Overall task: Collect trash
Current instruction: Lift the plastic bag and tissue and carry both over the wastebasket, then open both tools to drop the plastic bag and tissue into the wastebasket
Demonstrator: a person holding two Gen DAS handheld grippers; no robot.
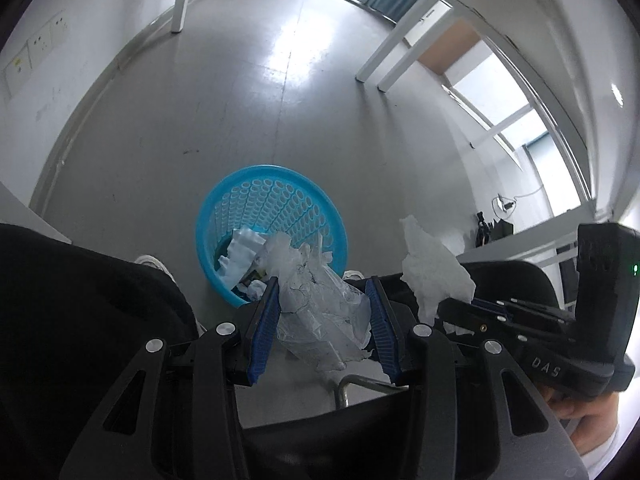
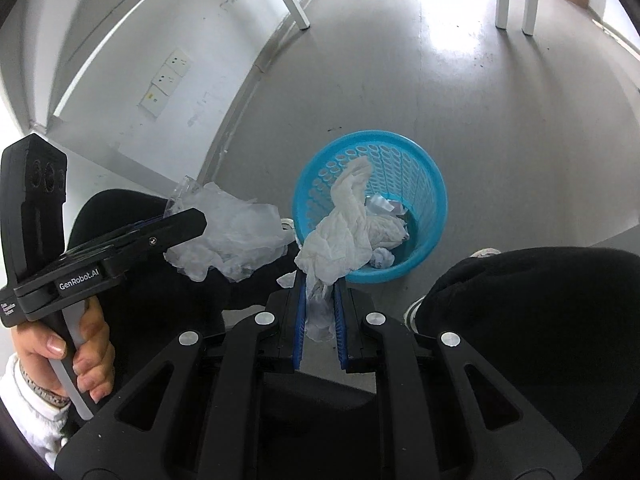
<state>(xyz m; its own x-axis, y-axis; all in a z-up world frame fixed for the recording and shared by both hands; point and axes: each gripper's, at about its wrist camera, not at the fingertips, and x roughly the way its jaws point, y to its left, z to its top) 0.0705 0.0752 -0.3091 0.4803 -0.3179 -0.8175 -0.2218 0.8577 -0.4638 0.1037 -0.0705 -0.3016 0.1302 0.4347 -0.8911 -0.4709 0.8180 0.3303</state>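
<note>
A blue plastic basket (image 1: 276, 192) stands on the floor below, holding crumpled white paper (image 1: 240, 252); it also shows in the right wrist view (image 2: 424, 184). My left gripper (image 1: 324, 292) is shut on a crumpled clear plastic bag (image 1: 320, 308), held above and just near of the basket; the bag also shows in the right wrist view (image 2: 232, 236). My right gripper (image 2: 320, 292) is shut on a white tissue (image 2: 344, 236) over the basket's near rim. The tissue also shows in the left wrist view (image 1: 432, 268), to the right of the basket.
The person's black-clad legs (image 2: 532, 320) and white shoes (image 1: 154, 262) flank the basket. White table legs (image 1: 384, 56) stand on the grey floor beyond. A white wall with sockets (image 2: 168, 80) is at the left. A chair frame (image 1: 352, 388) is below.
</note>
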